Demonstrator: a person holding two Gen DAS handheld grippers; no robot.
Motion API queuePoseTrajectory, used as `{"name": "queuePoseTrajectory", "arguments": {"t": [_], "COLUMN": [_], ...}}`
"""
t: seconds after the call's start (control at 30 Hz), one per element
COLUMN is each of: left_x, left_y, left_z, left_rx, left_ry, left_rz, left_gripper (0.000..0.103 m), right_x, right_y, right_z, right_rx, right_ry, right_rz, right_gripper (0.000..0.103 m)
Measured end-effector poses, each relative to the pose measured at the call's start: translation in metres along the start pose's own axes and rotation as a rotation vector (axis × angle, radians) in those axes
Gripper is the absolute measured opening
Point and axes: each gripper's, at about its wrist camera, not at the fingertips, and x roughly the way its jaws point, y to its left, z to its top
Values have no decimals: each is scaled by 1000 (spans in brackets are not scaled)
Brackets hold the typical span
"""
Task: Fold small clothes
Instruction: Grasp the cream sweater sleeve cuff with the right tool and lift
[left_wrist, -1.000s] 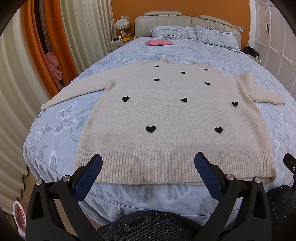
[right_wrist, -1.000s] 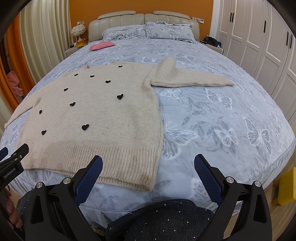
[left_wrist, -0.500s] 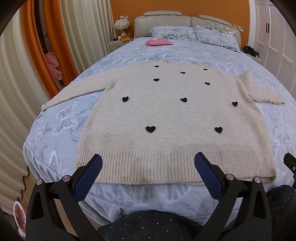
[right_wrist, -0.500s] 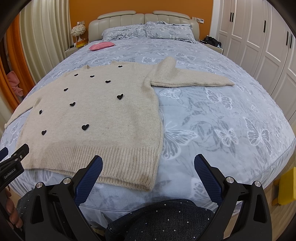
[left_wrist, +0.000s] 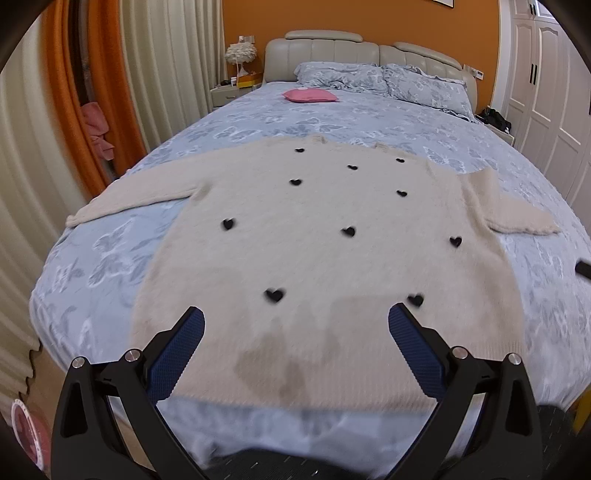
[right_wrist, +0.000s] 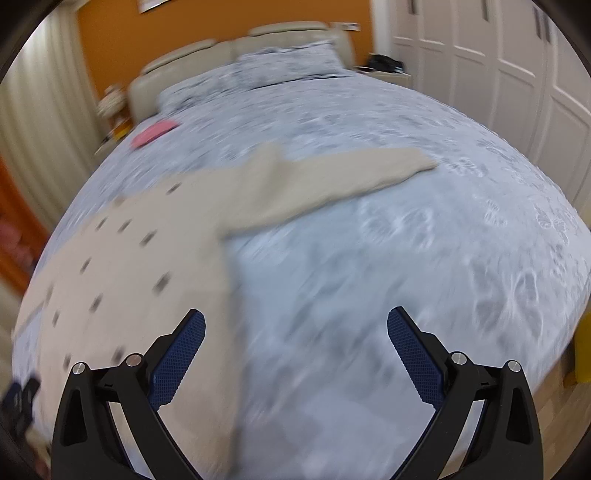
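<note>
**Two grippers hanging wide over a flat sweater**

Both tools are showing their blue-padded fingers spread far apart, nothing between them. Left gripper (left_wrist: 295, 334) is hovering over the near hem of the cream sweater (left_wrist: 325, 258), casting soft shadows onto the ribbed band; whether it is touching the knit cannot be told. Right gripper (right_wrist: 295, 334) is hanging above the bedspread (right_wrist: 424, 277), its left finger (right_wrist: 177, 363) over the sweater's right side edge, its right finger over bare cover. The right wrist view is heavily smeared and tilted, so fine detail there is lost.

The sweater is lying face up and flat on the near half of the bed, hem toward the cameras, neckline toward the headboard. Small black hearts (left_wrist: 274, 294) are dotting its front. Its left sleeve (left_wrist: 129, 201) is stretching out sideways toward the bed's left edge; its right sleeve (right_wrist: 351, 177) is lying straight out across the butterfly-print cover.

Farther back, a pink cushion (left_wrist: 309, 95) is sitting on the cover just ahead of two patterned pillows (left_wrist: 376, 79), which are leaning against a padded beige headboard (left_wrist: 332, 51). A nightstand with a white lamp (left_wrist: 241, 55) is standing at the far left; white wardrobe doors (right_wrist: 498, 74) are lining the right wall. Orange and cream curtains (left_wrist: 110, 92) are hanging along the left.
</note>
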Motion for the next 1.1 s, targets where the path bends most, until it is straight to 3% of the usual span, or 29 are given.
{"name": "queuePoseTrajectory", "arguments": {"t": [0.2, 0.37, 0.47, 0.57, 0.6, 0.63, 0.7, 0.8, 0.97, 1.1], "left_x": [39, 60, 71, 78, 81, 82, 85, 86, 81, 73], "left_y": [-31, -53, -58, -60, -60, -61, -62, -62, -57, -52], "left_z": [13, 9, 3, -2, -5, -7, -12, -15, -15, -16], "left_rx": [10, 61, 69, 70, 72, 75, 87, 93, 66, 42], "left_ry": [37, 49, 74, 97, 105, 110, 121, 131, 121, 109], "left_rz": [-7, 0, -10, -13, -15, -15, -16, -25, -57, -89], "left_gripper": [98, 98, 98, 98, 98, 98, 98, 98, 98, 98], "right_x": [94, 159, 196, 218, 220, 221, 224, 194, 124, 90], "right_y": [-70, -123, -150, -164, -165, -166, -171, -180, -211, -188], "right_z": [89, 131, 142, 146, 147, 149, 152, 156, 150, 164], "right_rx": [119, 296, 415, 484, 485, 481, 498, 519, 576, 484], "right_ry": [50, 85, 114, 113, 85, 77, 82, -15, -134, -147], "right_rz": [-85, -105, -96, -78, -81, -70, -13, 42, 43, 37], "right_gripper": [89, 87, 79, 57, 42, 9, 7, 6, 6, 6]}}
